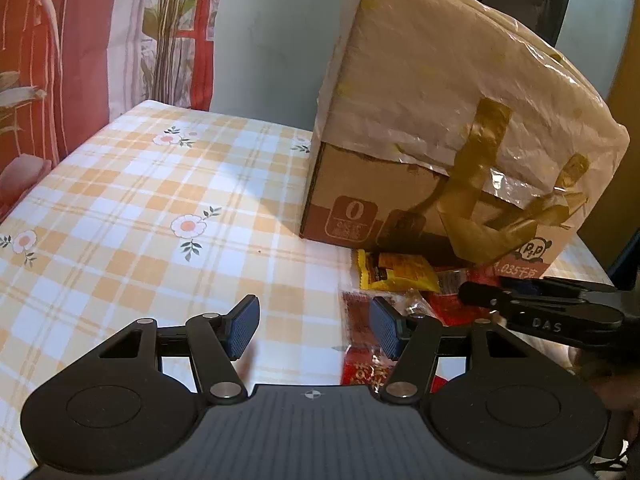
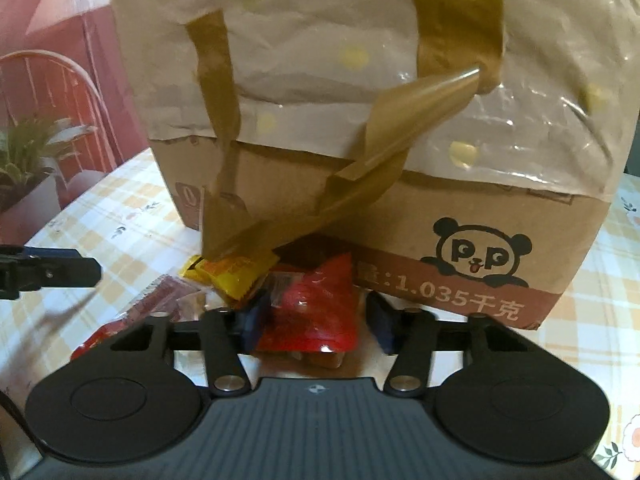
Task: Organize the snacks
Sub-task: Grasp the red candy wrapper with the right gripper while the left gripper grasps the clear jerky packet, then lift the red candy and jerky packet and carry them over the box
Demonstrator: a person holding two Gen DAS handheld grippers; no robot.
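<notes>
Several snack packets lie in a pile on the checked tablecloth in front of a cardboard box (image 2: 400,184) covered with plastic and brown tape. A yellow packet (image 2: 230,274) lies nearest the box, also in the left wrist view (image 1: 394,272). A red packet (image 2: 316,308) lies between the open fingers of my right gripper (image 2: 316,320), not pinched. A long red packet (image 1: 360,344) lies by my left gripper's right finger. My left gripper (image 1: 314,326) is open and empty, over bare cloth left of the pile. The right gripper (image 1: 540,308) shows at the right of the left wrist view.
The box (image 1: 440,140) stands close behind the pile, with loose tape strips (image 2: 360,184) hanging down its front. The tablecloth (image 1: 140,220) stretches to the left. A red patterned curtain (image 1: 60,60) hangs beyond the table's far left edge.
</notes>
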